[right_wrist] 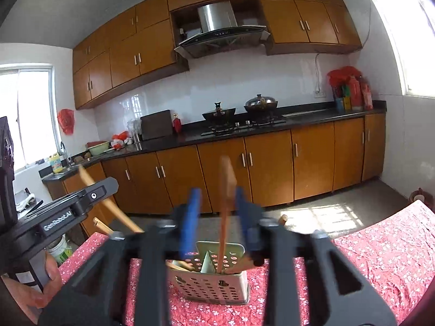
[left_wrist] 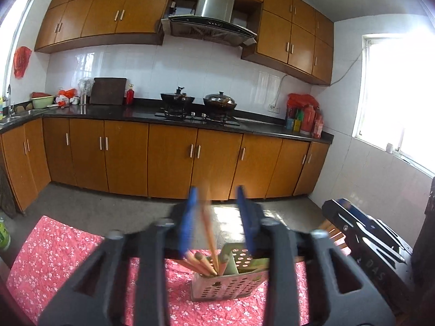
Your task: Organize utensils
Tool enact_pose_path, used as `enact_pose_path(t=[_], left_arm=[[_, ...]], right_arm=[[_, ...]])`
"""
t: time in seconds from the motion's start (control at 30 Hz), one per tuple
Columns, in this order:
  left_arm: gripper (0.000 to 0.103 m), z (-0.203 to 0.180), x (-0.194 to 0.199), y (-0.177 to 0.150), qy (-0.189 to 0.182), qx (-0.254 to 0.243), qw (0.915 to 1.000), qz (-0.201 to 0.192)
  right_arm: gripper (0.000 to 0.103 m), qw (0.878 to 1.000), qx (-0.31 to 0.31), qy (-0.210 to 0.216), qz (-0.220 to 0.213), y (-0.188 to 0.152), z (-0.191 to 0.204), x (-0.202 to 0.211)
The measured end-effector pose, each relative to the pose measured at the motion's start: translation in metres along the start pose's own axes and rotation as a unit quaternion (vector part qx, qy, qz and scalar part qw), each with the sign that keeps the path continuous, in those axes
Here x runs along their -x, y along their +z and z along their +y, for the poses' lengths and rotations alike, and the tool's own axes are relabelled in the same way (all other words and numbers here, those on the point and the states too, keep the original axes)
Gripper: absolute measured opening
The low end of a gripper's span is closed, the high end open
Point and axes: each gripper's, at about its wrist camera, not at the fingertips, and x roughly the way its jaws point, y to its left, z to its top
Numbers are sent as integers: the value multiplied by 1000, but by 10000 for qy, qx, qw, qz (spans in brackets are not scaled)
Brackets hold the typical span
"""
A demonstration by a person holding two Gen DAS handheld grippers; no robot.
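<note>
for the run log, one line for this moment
left gripper open | right gripper open | chopsticks, wooden spoon in holder

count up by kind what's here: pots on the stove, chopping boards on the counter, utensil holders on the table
pots on the stove: 2
chopping boards: 1
utensil holders: 1
total: 4
</note>
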Motion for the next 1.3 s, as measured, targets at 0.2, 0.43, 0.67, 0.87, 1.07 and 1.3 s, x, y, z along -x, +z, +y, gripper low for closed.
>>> enact_pose_path(t=[0.2, 0.43, 0.67, 0.87, 1.07, 1.3], left_arm=[[61, 16, 42, 8, 45, 102, 9997, -196], [98, 26, 113, -24, 364, -272, 9985, -311], [99, 20, 177, -86, 723, -726, 9945, -233], [99, 12, 207, -138, 1003, -877, 9909, -191], [99, 5, 216, -179, 1139, -983, 9884, -203], [99, 0, 224, -210, 1064, -1020, 9890, -130]], right_arm=[[50, 9996, -97, -99, -253, 12, -12, 32], [91, 9976, 332, -474, -384, -8, -5, 91], [101, 9911, 727, -1016, -454, -49, 23, 139], [101, 9893, 631, -1296, -225, -88, 34, 166], [101, 9890, 733, -1276, -142, -127, 40, 184], [101, 9893, 605, -1327, -30, -159, 35, 195]])
